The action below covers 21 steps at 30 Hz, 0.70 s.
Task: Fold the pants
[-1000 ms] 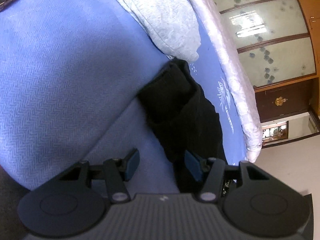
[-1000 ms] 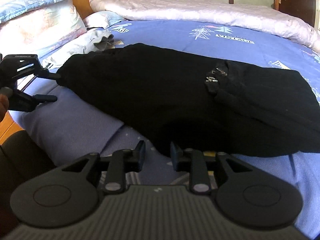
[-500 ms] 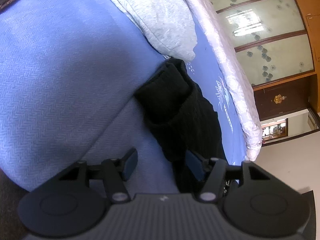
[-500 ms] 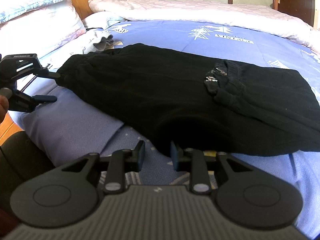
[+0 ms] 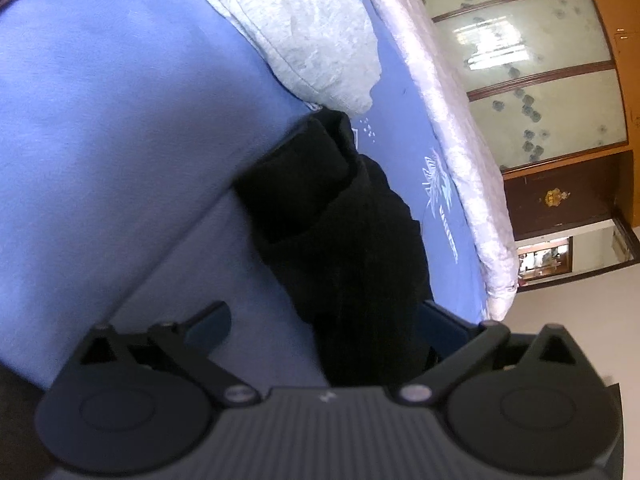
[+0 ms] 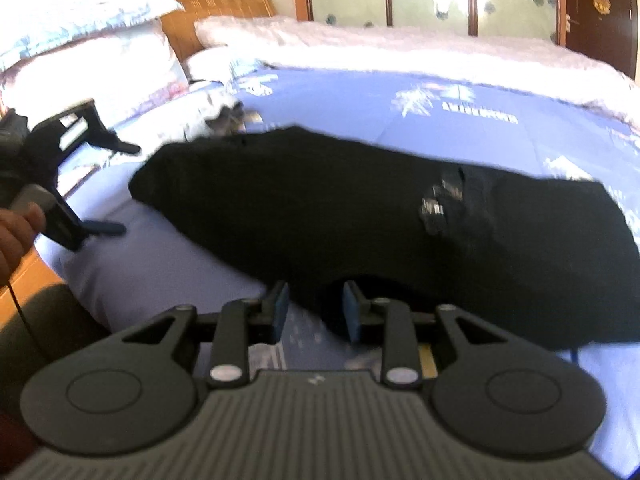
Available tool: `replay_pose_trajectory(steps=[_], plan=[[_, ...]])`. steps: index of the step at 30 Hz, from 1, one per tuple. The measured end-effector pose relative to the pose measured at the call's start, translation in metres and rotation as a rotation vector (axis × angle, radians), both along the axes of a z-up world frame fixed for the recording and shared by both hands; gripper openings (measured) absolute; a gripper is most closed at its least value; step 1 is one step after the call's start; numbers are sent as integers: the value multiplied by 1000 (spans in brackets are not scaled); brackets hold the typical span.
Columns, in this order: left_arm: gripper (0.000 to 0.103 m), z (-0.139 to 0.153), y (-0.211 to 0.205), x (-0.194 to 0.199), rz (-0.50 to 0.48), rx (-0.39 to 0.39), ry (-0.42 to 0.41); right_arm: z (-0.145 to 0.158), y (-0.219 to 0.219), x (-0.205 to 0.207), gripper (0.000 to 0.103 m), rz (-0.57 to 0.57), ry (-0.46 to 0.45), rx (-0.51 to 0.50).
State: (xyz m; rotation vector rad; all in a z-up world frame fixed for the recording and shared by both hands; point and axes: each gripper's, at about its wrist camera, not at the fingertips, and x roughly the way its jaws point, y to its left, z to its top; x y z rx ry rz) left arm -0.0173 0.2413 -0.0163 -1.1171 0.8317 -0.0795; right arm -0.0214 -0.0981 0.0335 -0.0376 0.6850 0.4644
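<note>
Lying: black pants [image 6: 360,216] across the blue bed [image 6: 500,96], reaching its near edge
Left gripper [image 5: 324,320]: jaws opening wide, pants between, unpinched
Right gripper [image 6: 315,308]: narrow gap, pants edge between, grip unclear

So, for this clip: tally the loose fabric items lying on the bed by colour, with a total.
Black: 1, the pants
Light grey: 1, a garment
Pale pink: 1, the quilt along the far side
Total: 3
</note>
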Motion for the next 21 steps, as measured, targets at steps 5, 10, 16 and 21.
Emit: replay_pose_trajectory(steps=[5, 10, 16, 21], plan=[[100, 3, -7, 23, 2, 9, 17, 12, 2, 25, 33, -16, 9, 74], [28, -9, -5, 35, 34, 75, 65, 7, 15, 44, 33, -19, 52, 88], [20, -4, 0, 25, 31, 41, 24, -16, 37, 47, 34, 47, 141, -22], [19, 37, -17, 30, -39, 133, -62, 20, 67, 26, 76, 221, -75, -27]])
